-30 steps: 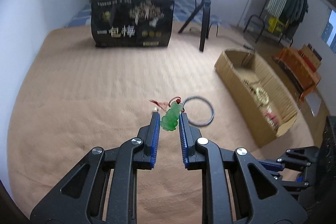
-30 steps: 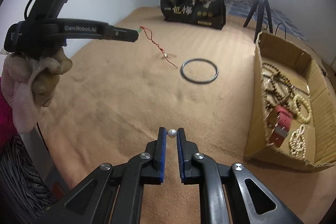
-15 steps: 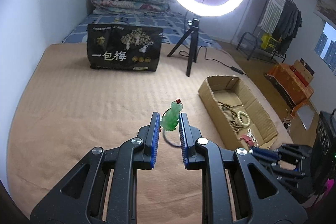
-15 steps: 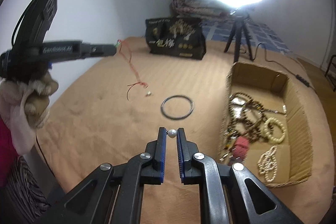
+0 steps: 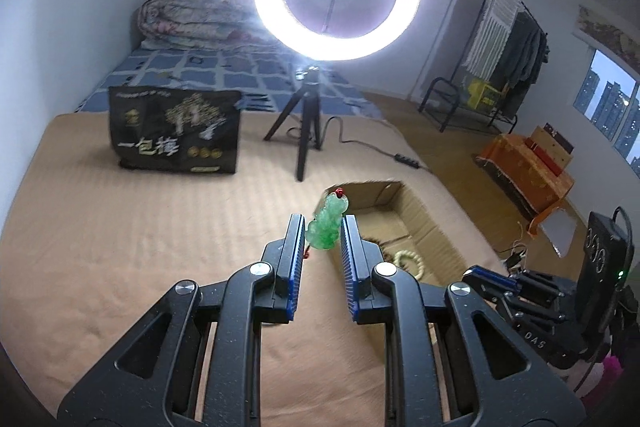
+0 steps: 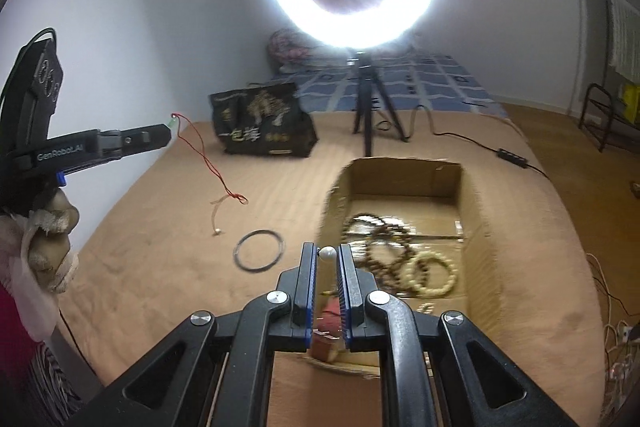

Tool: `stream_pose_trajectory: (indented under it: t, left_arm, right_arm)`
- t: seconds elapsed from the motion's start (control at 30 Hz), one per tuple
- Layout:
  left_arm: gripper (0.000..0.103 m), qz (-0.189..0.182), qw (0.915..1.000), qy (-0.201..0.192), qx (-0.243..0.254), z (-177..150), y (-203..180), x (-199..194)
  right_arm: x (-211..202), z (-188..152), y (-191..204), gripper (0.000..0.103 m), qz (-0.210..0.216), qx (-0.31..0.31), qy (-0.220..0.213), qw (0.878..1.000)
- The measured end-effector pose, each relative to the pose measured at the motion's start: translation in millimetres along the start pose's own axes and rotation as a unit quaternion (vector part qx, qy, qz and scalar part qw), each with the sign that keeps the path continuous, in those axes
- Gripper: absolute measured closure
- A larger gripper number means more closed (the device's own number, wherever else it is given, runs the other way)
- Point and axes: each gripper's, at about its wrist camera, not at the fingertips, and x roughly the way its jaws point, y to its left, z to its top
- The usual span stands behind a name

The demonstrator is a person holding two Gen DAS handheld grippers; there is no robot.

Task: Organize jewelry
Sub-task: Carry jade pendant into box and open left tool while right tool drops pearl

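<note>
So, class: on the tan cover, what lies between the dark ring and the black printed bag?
In the right wrist view, between the dark ring and the black printed bag, the red cord's loose end trails over otherwise bare tan cover.

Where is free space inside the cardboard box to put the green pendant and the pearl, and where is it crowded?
Inside the cardboard box, the far end by the back wall is bare. The near half is crowded: dark bead strands, a cream bead bracelet, a red piece. Outside, bare blanket lies left of the black ring.
</note>
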Motion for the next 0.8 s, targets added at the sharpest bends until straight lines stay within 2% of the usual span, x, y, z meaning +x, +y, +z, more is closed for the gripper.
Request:
stream_pose_trajectory:
  t: [0.37, 0.8]
  left_arm:
    - [0.086, -0.023, 0.9995, 0.007, 0.019, 14.2, -49.0, 47.4]
    - [0.086, -0.018, 0.9979, 0.060, 0.015, -1.1, -66.5, 121.4]
  right_arm:
    - [3.2, 5.5, -40.8, 0.095, -0.034, 0.009, 0.024, 0.999]
    - [21.5, -5.1, -59.8, 0.095, -0.032, 0.026, 0.068, 0.997]
